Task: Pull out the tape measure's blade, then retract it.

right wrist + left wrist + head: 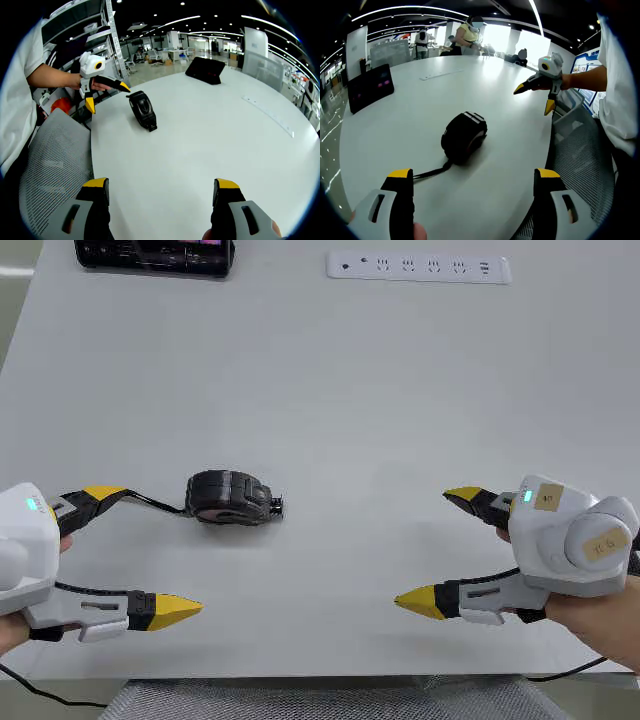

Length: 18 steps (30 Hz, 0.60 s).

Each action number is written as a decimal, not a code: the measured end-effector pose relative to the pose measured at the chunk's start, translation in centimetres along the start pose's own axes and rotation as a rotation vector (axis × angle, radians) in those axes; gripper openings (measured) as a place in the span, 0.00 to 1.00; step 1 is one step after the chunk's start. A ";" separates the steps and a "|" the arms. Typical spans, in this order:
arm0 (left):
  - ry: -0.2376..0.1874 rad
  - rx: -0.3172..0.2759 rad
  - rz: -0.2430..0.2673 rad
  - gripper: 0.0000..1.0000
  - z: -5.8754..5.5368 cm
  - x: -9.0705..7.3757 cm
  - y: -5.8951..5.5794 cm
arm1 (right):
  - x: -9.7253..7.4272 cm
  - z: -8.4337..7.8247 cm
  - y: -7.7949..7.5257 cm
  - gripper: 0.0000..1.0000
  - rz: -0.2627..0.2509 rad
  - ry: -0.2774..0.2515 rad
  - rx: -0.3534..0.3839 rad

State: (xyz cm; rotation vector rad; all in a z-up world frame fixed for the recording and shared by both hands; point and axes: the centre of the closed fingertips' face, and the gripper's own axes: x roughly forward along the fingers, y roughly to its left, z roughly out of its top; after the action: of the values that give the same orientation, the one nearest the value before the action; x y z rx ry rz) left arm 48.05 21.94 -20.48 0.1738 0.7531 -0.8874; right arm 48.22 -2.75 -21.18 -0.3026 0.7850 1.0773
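While both grippers flank it, the tape measure [230, 498] sits on the white table [350, 390], nearer the left gripper [150, 550]. Blade fully housed; hook tab [277, 506] faces the right gripper [424, 548]. Both sets of jaws are spread wide, holding nothing. Wrist strap [160, 504] trails toward the left gripper's upper jaw (touching or just short, cannot tell). Likely reasoning: left placed to steady the case, right to catch the hook. Pull not yet begun. Power strip [418, 266] and dark tablet [155, 254] lie well apart at the far edge.
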 end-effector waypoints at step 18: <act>0.006 0.005 -0.010 0.99 0.1 0.2 -0.1 | 0.1 0.3 0.2 0.89 0.011 -0.019 0.000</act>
State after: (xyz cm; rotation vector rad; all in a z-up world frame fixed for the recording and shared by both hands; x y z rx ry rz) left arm 48.09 21.70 -20.54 0.1780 0.7580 -0.8984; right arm 48.20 -2.35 -21.01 -0.2881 0.7704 1.0890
